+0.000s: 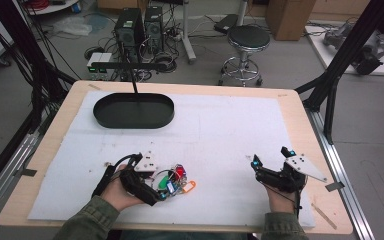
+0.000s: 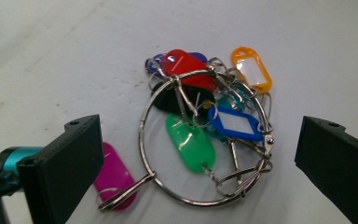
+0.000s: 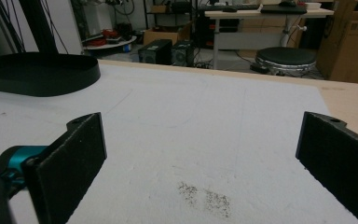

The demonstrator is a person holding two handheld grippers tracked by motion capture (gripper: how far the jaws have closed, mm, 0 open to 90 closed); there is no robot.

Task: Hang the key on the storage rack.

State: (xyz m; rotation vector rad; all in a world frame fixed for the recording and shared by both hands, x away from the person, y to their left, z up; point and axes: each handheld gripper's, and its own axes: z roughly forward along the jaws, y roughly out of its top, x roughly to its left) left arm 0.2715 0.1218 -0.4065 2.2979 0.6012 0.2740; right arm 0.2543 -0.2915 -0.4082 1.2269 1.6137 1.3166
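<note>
Left gripper (image 2: pixel 198 154) fingers wide around key ring (image 2: pixel 205 140), right gripper (image 3: pixel 200 158) fingers wide over bare mat (image 3: pixel 205 121), tray (image 1: pixel 133 110) far back

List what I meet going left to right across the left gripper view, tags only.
Pink tag → green tag → blue tag → orange tag. The red, black and purple tags overlap above the green one, so I leave them out.

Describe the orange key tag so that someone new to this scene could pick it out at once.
Start at the white mat and find the left gripper, whose open fingers frame a metal ring bunched with coloured key tags. The orange key tag lies at the bunch's far edge; unlike the blue-framed one, its white window has an orange rim.
</note>
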